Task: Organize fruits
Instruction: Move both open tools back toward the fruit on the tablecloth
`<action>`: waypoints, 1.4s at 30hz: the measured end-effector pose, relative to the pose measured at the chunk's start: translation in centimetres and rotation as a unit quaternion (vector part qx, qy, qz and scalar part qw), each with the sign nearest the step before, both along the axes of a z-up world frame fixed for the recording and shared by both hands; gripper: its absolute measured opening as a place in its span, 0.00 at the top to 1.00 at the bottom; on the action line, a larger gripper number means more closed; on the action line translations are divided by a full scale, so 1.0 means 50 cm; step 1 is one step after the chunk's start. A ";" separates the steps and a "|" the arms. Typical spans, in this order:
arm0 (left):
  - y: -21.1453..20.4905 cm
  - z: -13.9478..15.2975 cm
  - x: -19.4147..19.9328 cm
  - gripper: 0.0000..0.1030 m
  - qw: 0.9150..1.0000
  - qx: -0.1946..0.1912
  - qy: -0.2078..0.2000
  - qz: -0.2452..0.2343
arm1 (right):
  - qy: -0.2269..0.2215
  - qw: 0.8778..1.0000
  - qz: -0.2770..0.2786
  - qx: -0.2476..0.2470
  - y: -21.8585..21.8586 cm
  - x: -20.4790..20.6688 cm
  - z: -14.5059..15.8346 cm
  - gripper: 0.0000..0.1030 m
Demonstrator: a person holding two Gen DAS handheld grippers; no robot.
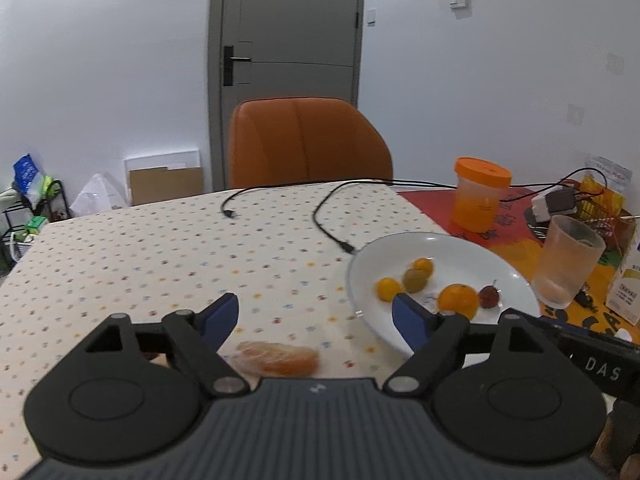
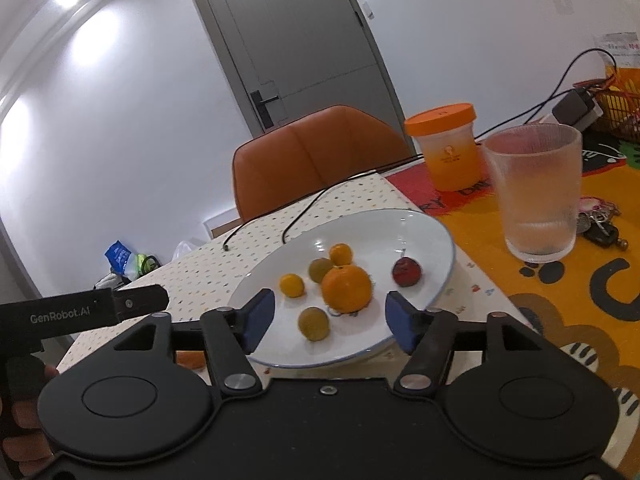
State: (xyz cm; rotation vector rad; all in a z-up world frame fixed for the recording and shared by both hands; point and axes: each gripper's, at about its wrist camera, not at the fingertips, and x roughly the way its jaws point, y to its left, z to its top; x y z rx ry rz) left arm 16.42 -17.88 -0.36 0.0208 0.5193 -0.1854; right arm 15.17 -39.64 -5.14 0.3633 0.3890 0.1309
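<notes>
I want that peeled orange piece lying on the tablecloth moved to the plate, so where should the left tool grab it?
Grip the orange piece across its narrow width at the middle, coming straight down from above. It lies flat and elongated on the tablecloth, directly beneath the open left tool. It looks soft, so close gently. The plate sits just to the right.

Frosted ribbed glass (image 2: 534, 192) standing upright on an orange patterned mat (image 2: 560, 280). Behind the glass, an orange-lidded tub (image 2: 446, 146). Right of the glass, a bunch of keys (image 2: 600, 224). Beyond the tub, an orange chair (image 1: 306, 142) and a grey door (image 1: 288, 28). Black cables (image 1: 328, 216) trailing across the dotted tablecloth (image 1: 140, 256).
</notes>
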 end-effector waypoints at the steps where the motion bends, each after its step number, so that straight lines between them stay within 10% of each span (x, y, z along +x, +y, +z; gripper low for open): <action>1: 0.007 0.001 -0.002 0.19 1.000 0.001 0.000 0.005 | -0.001 1.000 0.000 -0.002 0.006 -0.001 0.001 0.34; 11: 0.087 0.004 -0.037 0.12 0.999 0.000 -0.004 0.052 | -0.014 0.999 0.012 -0.027 0.067 -0.011 0.019 0.03; 42: 0.237 -0.050 -0.053 0.12 0.993 -0.043 0.031 0.103 | 0.014 0.991 0.125 -0.051 0.213 0.010 -0.001 0.12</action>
